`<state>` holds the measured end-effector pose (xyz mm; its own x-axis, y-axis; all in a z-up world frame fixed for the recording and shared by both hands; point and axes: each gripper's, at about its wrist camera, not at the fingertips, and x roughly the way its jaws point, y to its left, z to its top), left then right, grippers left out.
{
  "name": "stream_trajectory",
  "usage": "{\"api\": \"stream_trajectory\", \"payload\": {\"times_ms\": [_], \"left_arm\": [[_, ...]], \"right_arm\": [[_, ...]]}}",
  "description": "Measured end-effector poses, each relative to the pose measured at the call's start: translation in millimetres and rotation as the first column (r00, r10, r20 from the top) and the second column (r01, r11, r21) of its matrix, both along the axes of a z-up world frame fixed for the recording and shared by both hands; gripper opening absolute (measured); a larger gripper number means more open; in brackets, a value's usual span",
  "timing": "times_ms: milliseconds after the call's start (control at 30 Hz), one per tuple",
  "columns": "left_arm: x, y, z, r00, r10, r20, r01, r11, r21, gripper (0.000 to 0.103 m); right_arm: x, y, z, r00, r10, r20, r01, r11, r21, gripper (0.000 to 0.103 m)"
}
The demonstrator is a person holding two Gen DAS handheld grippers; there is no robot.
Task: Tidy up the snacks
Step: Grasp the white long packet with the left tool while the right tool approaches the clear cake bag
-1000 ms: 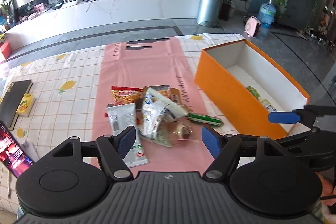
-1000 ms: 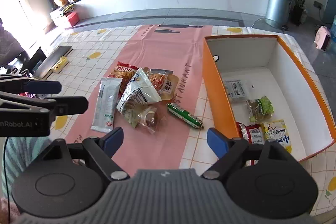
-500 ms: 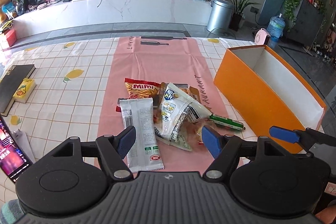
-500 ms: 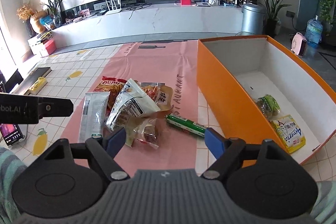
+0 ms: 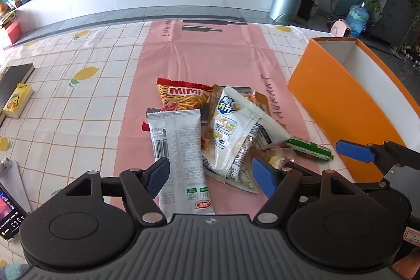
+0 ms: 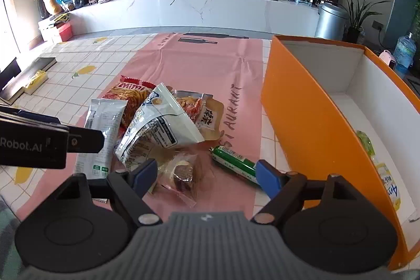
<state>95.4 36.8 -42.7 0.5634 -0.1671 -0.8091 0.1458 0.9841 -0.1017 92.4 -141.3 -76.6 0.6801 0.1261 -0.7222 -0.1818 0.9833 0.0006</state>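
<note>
A pile of snacks lies on the pink runner [image 5: 210,54]: a long white packet [image 5: 181,148], a red Mimi bag [image 5: 183,95], a white-blue bag [image 5: 231,133], a green stick [image 6: 235,162] and a clear-wrapped cake [image 6: 183,175]. My left gripper [image 5: 211,175] is open, low over the near end of the white packet. My right gripper [image 6: 206,175] is open, just above the wrapped cake and the green stick. The orange box [image 6: 309,122] stands to the right, with a green packet [image 6: 365,143] and a yellow packet [image 6: 391,188] inside.
A black book [image 5: 10,83] and a yellow carton [image 5: 18,101] lie at the table's left edge. A phone [image 5: 8,211] lies at the near left. The checked tablecloth [image 5: 78,96] covers the table. A white cabinet and a bin stand beyond.
Both grippers have moved forward and down toward the snack pile, which now looks larger. Both stay open. No snack has moved.
</note>
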Motion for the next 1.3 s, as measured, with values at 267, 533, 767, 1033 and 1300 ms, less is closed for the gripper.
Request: {"api": "stream_trajectory", "payload": {"times_ms": [267,533,767,1033,1300], "left_arm": [[10,6,-18,1.000,0.016,-0.025,-0.017,1.000,-0.023,0.084],[10,11,-38,0.999,0.008,-0.047,-0.010,0.999,-0.048,0.084],[11,10,-47,0.998,0.037,-0.050,-0.038,0.999,-0.025,0.085],[12,12,-50,0.996,0.087,-0.008,-0.086,0.994,0.068,0.089],[22,0,-63,0.995,0.095,0.010,-0.096,0.984,0.148,0.086]], "right_arm": [[25,3,-23,0.999,0.014,-0.036,-0.015,1.000,-0.001,0.075],[25,-3,-33,0.997,0.027,-0.077,-0.023,0.998,0.058,0.064],[19,-3,-39,0.992,0.032,-0.124,-0.022,0.996,0.081,0.052],[21,0,-35,0.997,0.036,-0.068,-0.032,0.998,0.061,0.053],[22,0,-38,0.997,0.039,-0.062,-0.035,0.997,0.066,0.052]]}}
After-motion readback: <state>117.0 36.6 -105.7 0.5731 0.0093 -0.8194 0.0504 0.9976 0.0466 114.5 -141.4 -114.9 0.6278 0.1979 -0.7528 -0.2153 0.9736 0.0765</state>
